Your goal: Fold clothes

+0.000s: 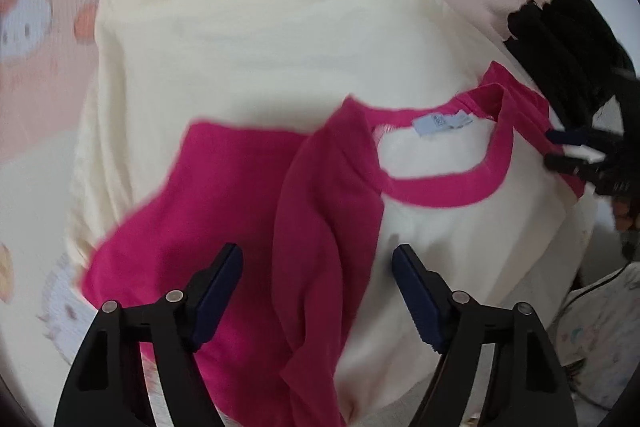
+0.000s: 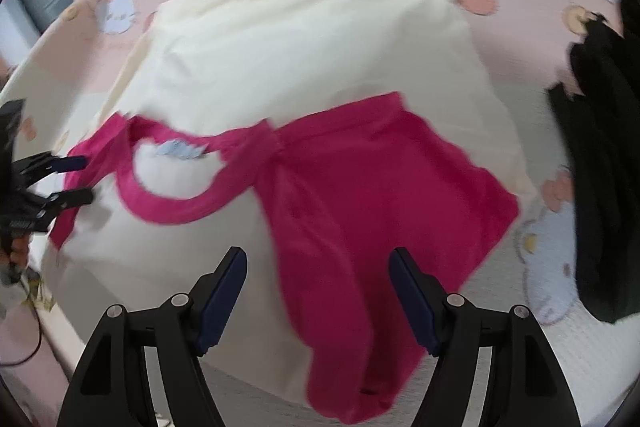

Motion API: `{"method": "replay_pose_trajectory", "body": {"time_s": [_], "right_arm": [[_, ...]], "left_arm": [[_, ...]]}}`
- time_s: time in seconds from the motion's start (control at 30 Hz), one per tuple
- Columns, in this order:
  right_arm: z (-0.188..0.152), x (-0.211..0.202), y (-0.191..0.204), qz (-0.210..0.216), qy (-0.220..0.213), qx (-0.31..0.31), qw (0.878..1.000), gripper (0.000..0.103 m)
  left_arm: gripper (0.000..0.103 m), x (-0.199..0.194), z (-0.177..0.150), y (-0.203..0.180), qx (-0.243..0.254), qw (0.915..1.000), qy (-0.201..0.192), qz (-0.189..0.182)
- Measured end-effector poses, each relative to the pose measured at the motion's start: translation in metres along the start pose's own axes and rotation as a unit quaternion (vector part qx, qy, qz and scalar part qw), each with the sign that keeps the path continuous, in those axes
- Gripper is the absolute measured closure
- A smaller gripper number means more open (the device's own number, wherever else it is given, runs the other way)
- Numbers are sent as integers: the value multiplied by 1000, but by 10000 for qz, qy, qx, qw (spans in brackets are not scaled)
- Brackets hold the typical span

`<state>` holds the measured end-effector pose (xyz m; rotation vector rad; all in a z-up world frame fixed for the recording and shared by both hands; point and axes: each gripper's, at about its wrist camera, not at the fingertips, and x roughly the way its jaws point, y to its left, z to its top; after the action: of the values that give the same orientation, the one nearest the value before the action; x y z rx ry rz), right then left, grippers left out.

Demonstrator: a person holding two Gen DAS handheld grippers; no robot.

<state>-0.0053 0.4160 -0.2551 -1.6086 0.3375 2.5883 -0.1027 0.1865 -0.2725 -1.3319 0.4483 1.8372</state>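
Observation:
A white T-shirt with magenta sleeves and a magenta collar (image 1: 436, 183) lies on a larger cream garment (image 1: 260, 39) on a pink cartoon-print bedsheet (image 1: 36, 67). My left gripper (image 1: 318, 267) is open, just above the shirt's magenta sleeve (image 1: 208, 195) and white chest. My right gripper (image 2: 318, 267) is open above the other magenta sleeve (image 2: 380, 195). The collar (image 2: 176, 205) and cream garment (image 2: 304, 27) also show in the right wrist view. Each gripper appears in the other's view, at the shirt's shoulder edge (image 1: 560, 147) (image 2: 78, 181), jaws apart.
A black garment (image 1: 568, 43) lies crumpled at the far right of the bed, also in the right wrist view (image 2: 600, 167). A patterned fabric (image 1: 600, 339) sits at the lower right. The bed edge and a dark cable (image 2: 28, 339) show at lower left.

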Motion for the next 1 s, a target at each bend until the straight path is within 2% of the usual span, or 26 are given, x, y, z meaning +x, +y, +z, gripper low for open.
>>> {"method": "replay_pose_trajectory", "body": {"time_s": [0.03,0.07,0.1,0.13,0.17,0.23,0.27,0.33,0.37,0.47,0.57,0.7,1.0], "right_arm": [[-1,5,3,-25,95,-78,9999,31],[-2,11,4,-118,235,-58,9996,40],[-4,16,4,-216,362,40,9991,43],[-5,15,4,-247,280,90,9993,46],[-6,13,4,-195,248,165,9994,57],[-9,9,3,-74,189,330,9993,71],[-12,8,0,67,178,479,9987,80],[-16,6,-2,221,175,649,9975,89],[-18,5,-3,249,180,678,9972,91],[-22,-4,-1,393,137,741,9964,95],[-28,-16,-6,648,76,911,9937,95],[-42,-29,-16,1091,157,1243,9861,95],[-79,-20,-3,1088,676,1025,9865,95]], "left_arm": [[27,1,-2,4,-145,9998,32,-90],[28,-2,-6,4,-208,9996,-52,-157],[31,-3,-7,3,-188,9996,-57,-185],[37,-4,-9,2,-169,9996,-63,-213],[41,-5,-11,1,-150,9996,-69,-241],[63,-7,-14,-2,-140,9992,-48,-366],[68,-8,-16,-5,-155,9989,-14,-446],[81,-9,-18,-10,-185,9980,53,-605],[82,-10,-19,-11,-207,9974,87,-691],[86,-15,-16,-6,-393,9937,204,-1033],[86,-24,-18,9,-888,9846,279,-1477],[86,-27,-29,7,-897,9823,465,-1575],[86,-24,-52,-4,-732,9811,813,-1598]]}}
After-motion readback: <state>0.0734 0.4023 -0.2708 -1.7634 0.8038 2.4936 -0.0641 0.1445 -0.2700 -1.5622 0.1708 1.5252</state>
